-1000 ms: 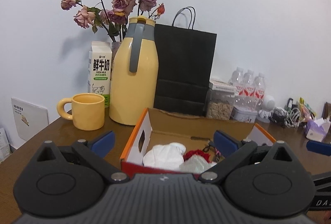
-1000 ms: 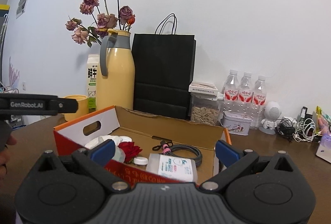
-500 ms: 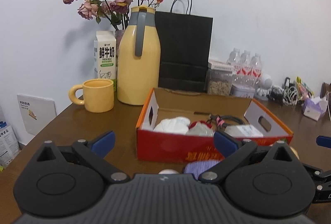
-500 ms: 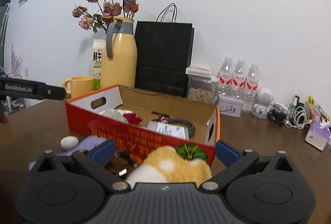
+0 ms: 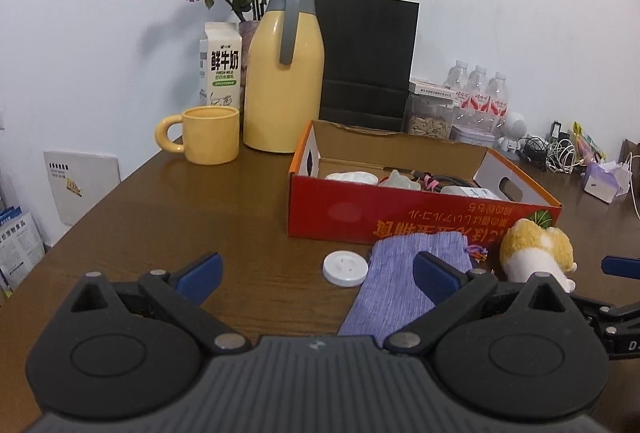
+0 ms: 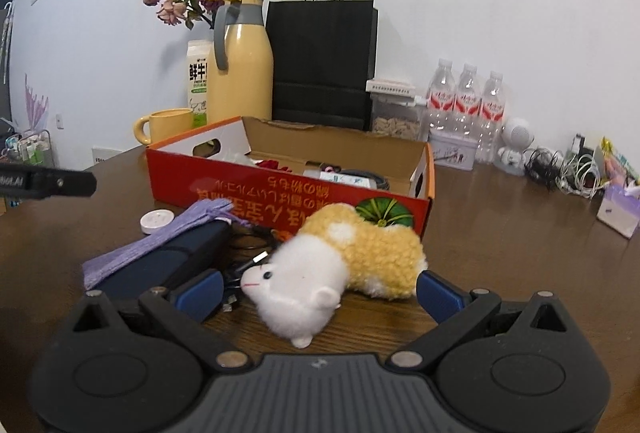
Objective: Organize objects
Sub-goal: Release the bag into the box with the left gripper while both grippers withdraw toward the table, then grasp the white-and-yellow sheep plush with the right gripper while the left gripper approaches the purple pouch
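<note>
A red cardboard box (image 5: 400,217) (image 6: 256,189) stands open on the brown table with several small items inside. In front of it lie a purple cloth pouch (image 5: 404,273) (image 6: 160,241), a white round disc (image 5: 345,268) (image 6: 157,222), a dark blue case (image 6: 168,261) with a black cable (image 6: 248,253), and a yellow-and-white plush animal (image 5: 534,253) (image 6: 340,265). My left gripper (image 5: 316,273) is open and empty above the table, close to the pouch. My right gripper (image 6: 318,293) is open, its fingers on either side of the plush head, apart from it.
Behind the box stand a yellow mug (image 5: 208,135), a milk carton (image 5: 221,65), a yellow thermos (image 5: 285,73) with dried roses, a black paper bag (image 5: 366,57), a seed jar (image 5: 430,113) and water bottles (image 5: 478,93). Cables and a tissue pack (image 5: 604,181) lie at the right.
Both grippers have pulled back from the box and dropped lower. The pouch, disc, case and plush in front of the box have come into view. The right gripper now frames the plush.
</note>
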Available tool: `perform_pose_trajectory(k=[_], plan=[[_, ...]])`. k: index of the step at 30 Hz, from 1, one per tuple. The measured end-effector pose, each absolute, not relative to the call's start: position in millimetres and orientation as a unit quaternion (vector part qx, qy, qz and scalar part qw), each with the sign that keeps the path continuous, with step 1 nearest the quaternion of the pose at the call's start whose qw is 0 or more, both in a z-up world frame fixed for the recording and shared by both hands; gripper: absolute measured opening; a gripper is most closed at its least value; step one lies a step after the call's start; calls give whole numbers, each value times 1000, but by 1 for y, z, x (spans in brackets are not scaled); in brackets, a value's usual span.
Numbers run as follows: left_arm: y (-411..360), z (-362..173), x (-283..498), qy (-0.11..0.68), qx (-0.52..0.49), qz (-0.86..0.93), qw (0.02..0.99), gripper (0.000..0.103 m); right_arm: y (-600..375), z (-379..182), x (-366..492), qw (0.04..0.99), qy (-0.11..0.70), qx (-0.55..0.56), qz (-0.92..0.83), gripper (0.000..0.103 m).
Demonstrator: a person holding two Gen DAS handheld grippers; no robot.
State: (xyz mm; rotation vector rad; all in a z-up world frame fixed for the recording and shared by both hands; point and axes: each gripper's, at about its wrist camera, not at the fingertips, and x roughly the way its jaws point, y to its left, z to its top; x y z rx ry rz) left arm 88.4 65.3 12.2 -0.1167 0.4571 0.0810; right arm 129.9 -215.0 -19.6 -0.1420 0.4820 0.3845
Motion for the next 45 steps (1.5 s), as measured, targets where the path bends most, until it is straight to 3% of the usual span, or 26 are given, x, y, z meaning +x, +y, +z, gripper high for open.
perform_pose_trajectory(k=[14, 17, 29, 45], plan=[[74, 10, 85, 232, -70, 44, 969, 103, -197, -21, 174, 934, 310, -4, 180, 103], [75, 10, 85, 233, -71, 45, 969, 103, -198, -23, 183, 930, 322, 17, 177, 92], [73, 6, 89, 237, -73, 38, 968, 103, -205, -34, 193, 929, 329, 44, 161, 74], [68, 2, 94, 247, -72, 36, 966, 103, -208, -41, 192, 925, 326, 60, 186, 59]])
